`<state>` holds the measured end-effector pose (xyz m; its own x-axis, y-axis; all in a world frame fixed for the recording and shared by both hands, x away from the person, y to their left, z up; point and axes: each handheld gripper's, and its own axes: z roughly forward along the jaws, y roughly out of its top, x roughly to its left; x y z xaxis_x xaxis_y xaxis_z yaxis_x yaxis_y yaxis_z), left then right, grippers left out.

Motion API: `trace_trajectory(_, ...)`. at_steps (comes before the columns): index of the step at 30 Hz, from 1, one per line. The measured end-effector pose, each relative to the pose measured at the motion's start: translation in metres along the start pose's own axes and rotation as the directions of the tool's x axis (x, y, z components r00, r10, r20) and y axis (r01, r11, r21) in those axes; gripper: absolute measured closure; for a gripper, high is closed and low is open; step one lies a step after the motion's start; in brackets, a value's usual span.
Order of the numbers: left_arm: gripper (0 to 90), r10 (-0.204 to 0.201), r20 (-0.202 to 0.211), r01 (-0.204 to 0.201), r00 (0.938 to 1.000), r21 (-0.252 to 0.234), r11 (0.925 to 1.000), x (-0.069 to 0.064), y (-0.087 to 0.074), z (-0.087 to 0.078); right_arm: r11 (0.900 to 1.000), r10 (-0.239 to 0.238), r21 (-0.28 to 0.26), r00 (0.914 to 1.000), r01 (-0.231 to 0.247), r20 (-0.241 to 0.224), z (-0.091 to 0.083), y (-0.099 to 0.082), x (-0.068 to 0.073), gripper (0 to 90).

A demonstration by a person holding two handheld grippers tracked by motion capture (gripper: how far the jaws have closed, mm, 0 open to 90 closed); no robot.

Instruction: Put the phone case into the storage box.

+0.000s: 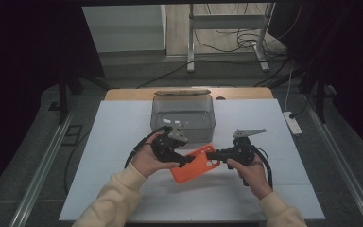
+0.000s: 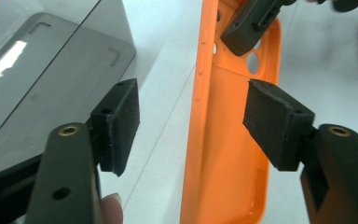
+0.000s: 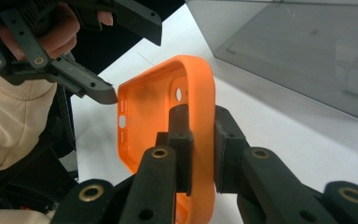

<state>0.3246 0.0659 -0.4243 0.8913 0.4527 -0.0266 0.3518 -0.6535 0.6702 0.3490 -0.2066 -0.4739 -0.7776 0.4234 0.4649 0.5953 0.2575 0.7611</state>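
Between the right gripper's (image 3: 200, 140) pads (image 3: 181, 140) one side wall of the orange case (image 3: 154, 116) is being pinched; the jaws are clenched on that thin rim and nothing else is being gripped there. Across from it, the left gripper (image 2: 193, 123) is being kept released: its pads (image 2: 121, 123) are standing apart on either side of the case's (image 2: 228, 154) long edge and no contact is being made. At the high view, the case (image 1: 189, 171) is being held up off the white table (image 1: 123, 189), tilted, between the left gripper (image 1: 182, 160) and the right gripper (image 1: 210, 156), just in front of the grey box (image 1: 183, 113).

Risks, as judged from this:
- All the weight is being carried by one narrow pinch on a soft wall, so the case is likely being left free to pivot or sag around the pads.
- If the rim is being squeezed near its lip, it could be slipping out, and the case would be dropped onto the table.
- With the left jaws open so close to the edge, a small hand shift could be knocking the case and twisting it in the right grip.
- The box is near, so a swing could be bumping it.
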Motion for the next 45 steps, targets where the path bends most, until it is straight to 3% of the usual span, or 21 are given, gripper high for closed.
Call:
trace_trajectory(5, 30.4, -0.007, 0.065, 0.006, 0.9978, 0.007, 1.0000, 0.008, -0.005, -0.001, 0.9999, -0.011, -0.010, 0.9999, 0.011, -0.006, -0.003, 0.000, 0.000, 79.7)
trace_trajectory(11, 26.9, 0.015, 0.100, -0.017, 0.9948, 0.021, 0.9996, 0.012, -0.010, 0.001, 0.9993, -0.033, -0.019, 0.9993, 0.032, -0.020, -0.005, 0.000, -0.001, 79.6)
trace_trajectory(17, 27.9, -0.011, 0.153, 0.003, 0.9882, 0.053, 0.9986, 0.017, -0.013, 0.006, 0.9986, -0.046, -0.026, 0.9987, 0.045, -0.024, -0.006, 0.000, -0.001, 79.5)
trace_trajectory(21, 35.6, -0.017, 0.206, -0.001, 0.9784, 0.086, 0.9963, 0.021, -0.017, 0.012, 0.9975, -0.063, -0.034, 0.9974, 0.061, -0.036, -0.007, 0.000, 0.000, 79.5)
trace_trajectory(29, 56.9, -0.035, 0.262, 0.003, 0.9644, 0.119, 0.9928, 0.022, -0.018, 0.016, 0.9950, -0.091, -0.043, 0.9951, 0.090, -0.039, -0.008, 0.000, 0.002, 79.5)
trace_trajectory(34, 70.8, -0.037, 0.274, 0.003, 0.9611, 0.124, 0.9923, 0.021, -0.018, 0.017, 0.9943, -0.099, -0.043, 0.9946, 0.098, -0.031, -0.008, 0.000, 0.001, 79.4)
trace_trajectory(40, 78.7, -0.050, 0.299, 0.011, 0.9530, 0.130, 0.9915, 0.021, -0.018, 0.015, 0.9931, -0.111, -0.042, 0.9934, 0.110, -0.028, -0.008, 0.000, 0.001, 79.0)
trace_trajectory(45, 79.1, -0.056, 0.286, 0.017, 0.9565, 0.137, 0.9904, 0.020, -0.017, 0.015, 0.9922, -0.117, -0.045, 0.9928, 0.116, -0.026, -0.008, 0.000, 0.002, 77.8)
